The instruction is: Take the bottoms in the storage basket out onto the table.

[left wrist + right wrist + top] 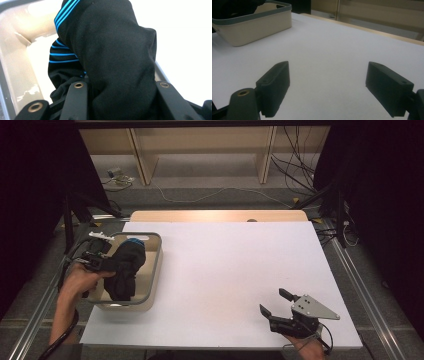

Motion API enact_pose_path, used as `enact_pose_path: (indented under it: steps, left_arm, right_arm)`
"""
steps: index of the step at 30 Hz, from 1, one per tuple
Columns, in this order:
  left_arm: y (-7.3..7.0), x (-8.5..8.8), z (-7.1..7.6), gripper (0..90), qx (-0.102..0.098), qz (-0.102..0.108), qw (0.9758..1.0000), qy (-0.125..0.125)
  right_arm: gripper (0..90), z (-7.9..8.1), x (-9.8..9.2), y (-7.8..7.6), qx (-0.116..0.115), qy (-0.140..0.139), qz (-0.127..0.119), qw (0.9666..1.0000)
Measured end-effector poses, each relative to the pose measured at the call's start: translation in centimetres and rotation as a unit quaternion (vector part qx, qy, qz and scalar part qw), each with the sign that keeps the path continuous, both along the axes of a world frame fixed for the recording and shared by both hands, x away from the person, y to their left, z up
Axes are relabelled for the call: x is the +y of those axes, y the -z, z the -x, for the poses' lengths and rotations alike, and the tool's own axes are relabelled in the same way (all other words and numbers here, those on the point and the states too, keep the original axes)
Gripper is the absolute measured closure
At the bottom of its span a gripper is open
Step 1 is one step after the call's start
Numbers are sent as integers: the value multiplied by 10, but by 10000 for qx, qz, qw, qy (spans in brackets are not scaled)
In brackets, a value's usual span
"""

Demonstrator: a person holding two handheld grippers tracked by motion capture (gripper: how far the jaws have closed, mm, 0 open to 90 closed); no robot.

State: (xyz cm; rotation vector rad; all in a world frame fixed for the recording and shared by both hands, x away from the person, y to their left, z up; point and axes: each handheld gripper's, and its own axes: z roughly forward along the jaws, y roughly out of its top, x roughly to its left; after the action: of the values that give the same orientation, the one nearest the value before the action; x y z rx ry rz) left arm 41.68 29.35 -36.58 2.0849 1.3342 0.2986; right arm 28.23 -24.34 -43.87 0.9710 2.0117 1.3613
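Observation:
A black garment with blue stripes [125, 267] hangs over the cream basket [155, 270] at the table's left. My left gripper [107, 262] is shut on it, at the basket's left rim. In the left gripper view the black cloth [117, 57] bulges between the jaws, blue stripes [63, 53] showing at its left, above the basket's inside [22, 65]. My right gripper [275, 302] rests near the table's front right, open, nothing between its fingers. In the right gripper view that gripper [327, 85] stands wide apart over the white tabletop, the basket [252, 27] far off at upper left.
The white tabletop [235, 270] stretches between the basket and the right gripper. A wooden edge [215, 215] runs along the table's far side. Cables [295, 165] and wooden shelf legs [142, 157] stand on the floor beyond. Metal rails [365, 290] flank the table.

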Motion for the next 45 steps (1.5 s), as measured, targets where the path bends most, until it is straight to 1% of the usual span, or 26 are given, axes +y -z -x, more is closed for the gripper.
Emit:
enact_pose_path:
  steps: [3, 7, 11, 14, 18, 21, 24, 26, 29, 38, 40, 45]
  left_arm:
    - [-3, 1, 1, 626, -129, 121, 9998, -91]
    - [-7, 3, 1, 625, -291, 277, 9990, -220]
    - [-9, 3, 2, 624, -352, 416, 9984, -171]
    - [-10, 3, 2, 624, -401, 449, 9980, -177]
    - [-13, 1, 3, 624, -472, 568, 9971, -179]
    - [-16, 2, 4, 625, -530, 722, 9958, -182]
    - [-19, 2, 6, 625, -583, 818, 9948, -163]
    - [-21, 1, 6, 625, -616, 849, 9944, -157]
    - [-23, -1, 7, 625, -693, 933, 9931, -177]
    - [-32, -6, 11, 625, -856, 1094, 9903, -87]
    - [-33, -7, 12, 624, -896, 1174, 9890, -110]
    - [-35, -6, 13, 625, -1003, 1248, 9869, -196]
  right_arm:
    - [203, 0, 0, 0, -2, 1, 1, 10000]
    - [203, 0, 0, 0, 0, 3, 7, 10000]
    - [203, 0, 0, 0, 8, 14, -8, 10000]
    - [203, 0, 0, 0, 5, 10, -8, 10000]
    - [203, 0, 0, 0, -1, 3, -5, 10000]
    - [203, 0, 0, 0, 5, 0, -35, 10000]
    - [203, 0, 0, 0, 6, -2, -28, 10000]
    - [203, 0, 0, 0, 4, 0, -16, 10000]
    - [203, 0, 0, 0, 6, 5, 2, 10000]
    - [203, 0, 0, 0, 3, 6, -6, 10000]
    - [203, 0, 0, 0, 16, 13, -11, 10000]
    - [203, 0, 0, 0, 2, 9, -11, 10000]
